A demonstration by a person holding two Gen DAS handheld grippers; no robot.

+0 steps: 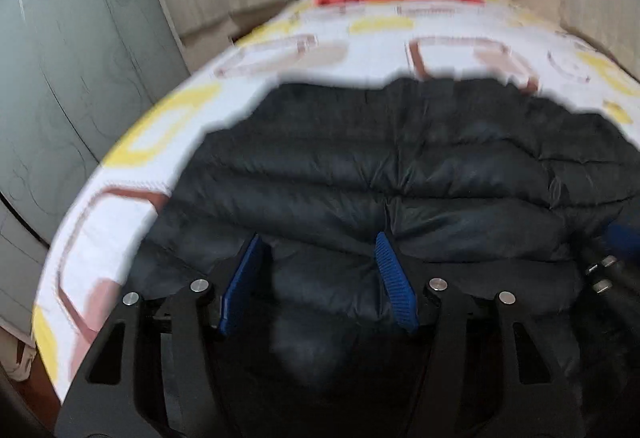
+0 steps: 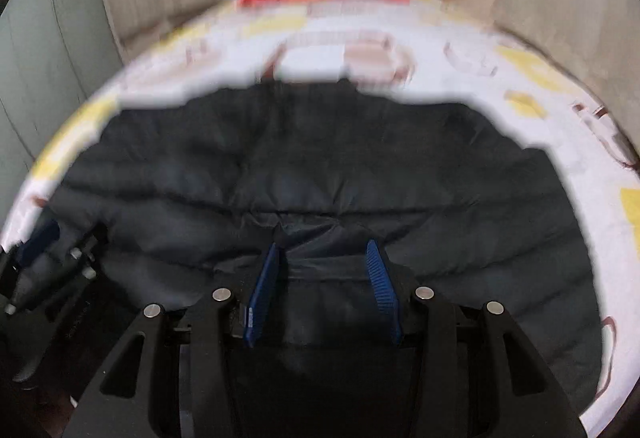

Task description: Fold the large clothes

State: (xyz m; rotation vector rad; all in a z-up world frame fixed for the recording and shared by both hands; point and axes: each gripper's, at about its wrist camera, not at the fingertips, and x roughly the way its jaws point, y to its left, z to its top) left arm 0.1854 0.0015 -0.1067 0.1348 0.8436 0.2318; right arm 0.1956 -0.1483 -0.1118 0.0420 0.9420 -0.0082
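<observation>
Black quilted jacket (image 1: 400, 165) lies crosswise on the patterned bed (image 1: 360, 49).

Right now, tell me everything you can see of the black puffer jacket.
The black puffer jacket is dark, quilted in horizontal padded rows, with smooth, slightly shiny fabric. It lies spread wide on the patterned bedsheet at the near end of the bed, its far edge ragged and wavy. The left gripper and right gripper both stand open at its near edge, with fabric bulging between their blue fingers. Motion blur hides finer detail.
</observation>
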